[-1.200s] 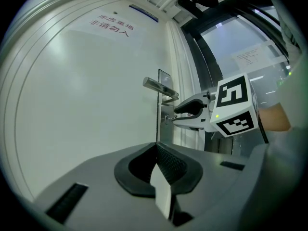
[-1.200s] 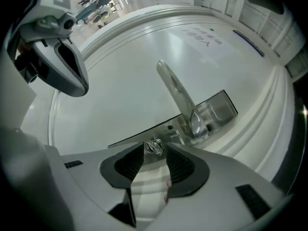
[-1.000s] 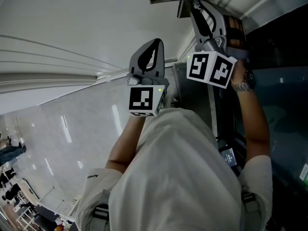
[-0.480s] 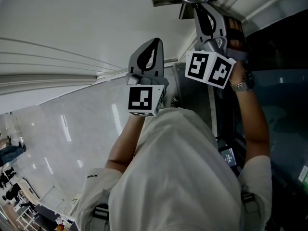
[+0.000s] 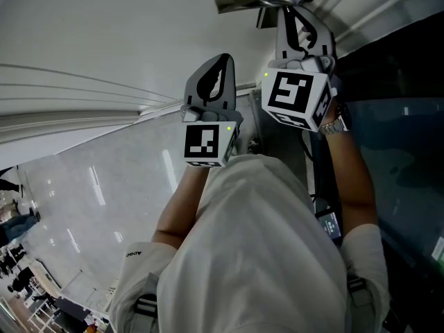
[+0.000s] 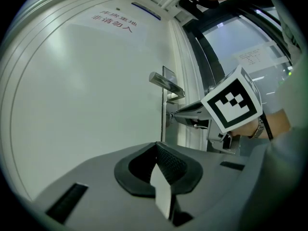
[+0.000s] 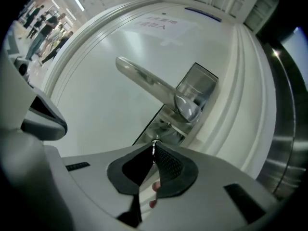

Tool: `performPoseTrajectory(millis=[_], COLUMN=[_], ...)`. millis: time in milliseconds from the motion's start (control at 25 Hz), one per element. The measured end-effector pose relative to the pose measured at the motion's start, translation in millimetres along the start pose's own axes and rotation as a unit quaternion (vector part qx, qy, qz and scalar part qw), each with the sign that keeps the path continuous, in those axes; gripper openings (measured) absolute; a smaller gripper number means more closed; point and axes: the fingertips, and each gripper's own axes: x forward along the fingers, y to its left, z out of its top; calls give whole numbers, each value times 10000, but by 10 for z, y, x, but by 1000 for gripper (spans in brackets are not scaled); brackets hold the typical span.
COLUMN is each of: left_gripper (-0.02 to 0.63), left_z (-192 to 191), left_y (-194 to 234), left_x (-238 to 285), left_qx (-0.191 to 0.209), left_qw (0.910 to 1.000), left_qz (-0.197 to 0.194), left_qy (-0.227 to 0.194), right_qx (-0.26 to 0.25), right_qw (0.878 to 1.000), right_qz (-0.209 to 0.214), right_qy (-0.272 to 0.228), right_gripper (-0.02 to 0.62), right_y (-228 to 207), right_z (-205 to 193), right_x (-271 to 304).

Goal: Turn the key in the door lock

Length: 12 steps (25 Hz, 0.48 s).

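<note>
At the lock (image 7: 166, 121), level right gripper (image 7: 154, 153) just closed on key (image 7: 153, 144).

door (image 7: 96, 114): white | handle (image 7: 144, 81): silver | left gripper (image 6: 156, 147): grey | its marker cube (image 5: 206, 144): black-white squares | shirt (image 5: 257, 255): white

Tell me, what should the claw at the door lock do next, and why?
Probably roll the right claw about its own pointing line, so the key turns. Its jaws have just been closing and now pinch the thin metal key, which sticks out of the lock plate below the door handle. The left claw is shut on nothing, away from the lock.
</note>
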Motion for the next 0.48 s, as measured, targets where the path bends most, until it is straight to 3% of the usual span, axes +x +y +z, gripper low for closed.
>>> performPoseTrajectory(millis=[120,240,480], left_gripper=[6,6,6], left_z=[-10,-26,-19], left_y=[6,7,2], left_x=[6,10,-31], left_qx=[-4,-9,6], left_qw=[10000,10000,10000], left_qz=[7,16,50], left_qy=[11,22,43], right_qx=[748,1682,3506], right_qw=[9972,9856,9351], right_qz=[38,170,513], right_qy=[-60,-101,-88], right_gripper=[14,14,14], right_y=[-17,-44,-111], right_z=[11,-3,-37], right_x=[15,26,13])
